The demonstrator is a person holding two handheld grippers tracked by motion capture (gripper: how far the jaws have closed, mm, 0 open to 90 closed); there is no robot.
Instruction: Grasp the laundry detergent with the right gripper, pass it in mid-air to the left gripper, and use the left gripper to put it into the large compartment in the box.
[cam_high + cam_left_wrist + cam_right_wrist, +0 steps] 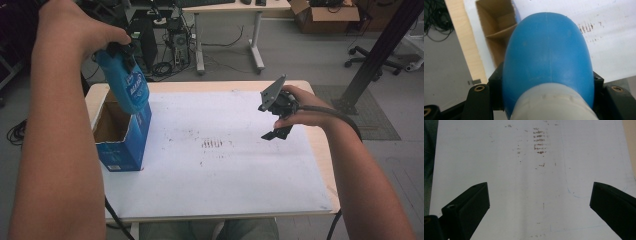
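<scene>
Left tool (544, 100) clamped on a blue bottle (125, 82) near its white cap (554, 105), bottle hanging base-down above the open box (120, 135). Box at the bench's 9 o'clock edge, top flaps open, a cardboard divider (499, 33) visible inside. Bottle base just above the box rim at its 3 o'clock wall — not seated in a compartment. Either going in or coming out; hard to judge from one moment, though insertion seems likelier. Either way, placement unfinished: bottle in the air, grip not released.

Right tool (276, 116) held over the bench toward 3 o'clock, jaws wide apart, nothing between them, only stained white sheet (529, 182) beneath.

Room for moving: wide bare sheet from centre to 3 o'clock, nothing to hit there. Tight spot at 9 o'clock — box sits close to the bench (320, 150) edge, so a sideways knock from the bottle could push it off. Straight vertical travel safest; divider narrows the target compartment.
</scene>
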